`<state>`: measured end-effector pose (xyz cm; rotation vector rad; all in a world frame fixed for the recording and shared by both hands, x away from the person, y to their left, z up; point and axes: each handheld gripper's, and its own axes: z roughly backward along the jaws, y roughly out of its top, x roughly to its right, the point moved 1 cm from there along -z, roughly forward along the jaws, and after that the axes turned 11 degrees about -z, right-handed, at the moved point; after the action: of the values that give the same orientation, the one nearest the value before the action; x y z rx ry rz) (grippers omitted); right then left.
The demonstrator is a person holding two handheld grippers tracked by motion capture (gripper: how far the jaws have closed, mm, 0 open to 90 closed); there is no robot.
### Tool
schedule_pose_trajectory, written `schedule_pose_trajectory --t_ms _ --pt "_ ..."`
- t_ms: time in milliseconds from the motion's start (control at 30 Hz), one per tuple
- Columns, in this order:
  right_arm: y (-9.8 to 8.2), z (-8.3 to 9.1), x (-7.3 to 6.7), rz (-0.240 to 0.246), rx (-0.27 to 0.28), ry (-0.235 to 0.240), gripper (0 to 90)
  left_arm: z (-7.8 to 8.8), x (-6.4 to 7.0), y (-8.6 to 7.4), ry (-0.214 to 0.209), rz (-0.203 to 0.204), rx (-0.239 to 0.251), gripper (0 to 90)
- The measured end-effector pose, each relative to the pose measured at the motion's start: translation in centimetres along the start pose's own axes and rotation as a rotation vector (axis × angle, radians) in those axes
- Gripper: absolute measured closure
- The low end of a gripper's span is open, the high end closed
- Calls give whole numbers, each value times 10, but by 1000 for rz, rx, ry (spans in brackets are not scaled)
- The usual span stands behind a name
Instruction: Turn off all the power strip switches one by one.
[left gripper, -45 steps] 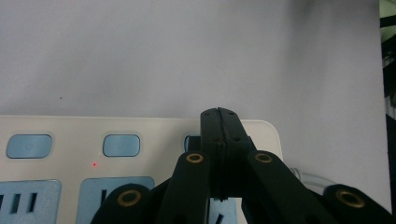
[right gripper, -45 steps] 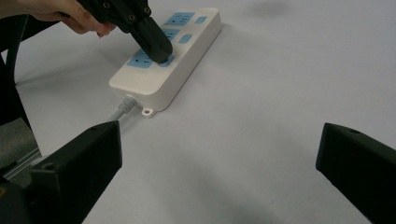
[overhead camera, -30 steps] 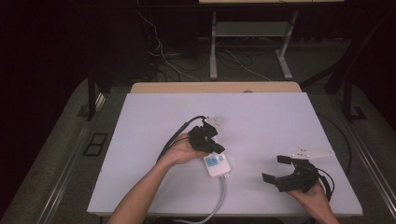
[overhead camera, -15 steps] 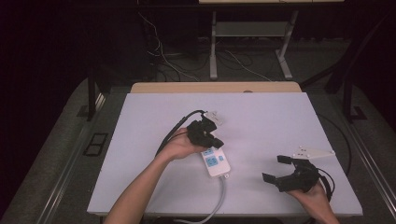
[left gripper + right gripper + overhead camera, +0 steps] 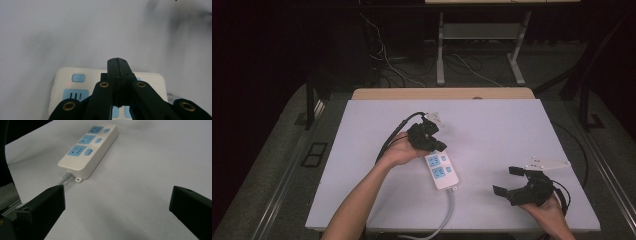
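A white power strip (image 5: pixel 441 170) with blue sockets lies mid-table, and its grey cord (image 5: pixel 448 207) runs off the front edge. My left gripper (image 5: pixel 439 146) hovers over the strip's far end, jaws shut with nothing seen between them. In the left gripper view the closed tips (image 5: pixel 117 61) sit above the strip (image 5: pixel 75 86), near a blue switch (image 5: pixel 78 78). My right gripper (image 5: pixel 506 180) rests at the front right, open wide and empty. The right gripper view shows the strip (image 5: pixel 87 152) ahead and to the left of the open jaws (image 5: pixel 117 195).
The white tabletop (image 5: pixel 502 125) has a wooden strip along its far edge (image 5: pixel 442 93). Beyond it stand metal table legs (image 5: pixel 441 55) and loose cables on the dark floor. A black cable (image 5: pixel 394 132) trails from my left gripper.
My left gripper has moved a little toward the far side, over the strip's far end. The right gripper has stayed put and open.
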<state>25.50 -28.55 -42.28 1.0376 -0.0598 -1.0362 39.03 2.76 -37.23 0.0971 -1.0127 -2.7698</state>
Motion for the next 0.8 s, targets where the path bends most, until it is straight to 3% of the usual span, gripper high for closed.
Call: schedule_pose_trajectory --t_ms 800 --pt "0 0 0 5 -6 0 0 -22 -8 -4 -4 1 -49 893"
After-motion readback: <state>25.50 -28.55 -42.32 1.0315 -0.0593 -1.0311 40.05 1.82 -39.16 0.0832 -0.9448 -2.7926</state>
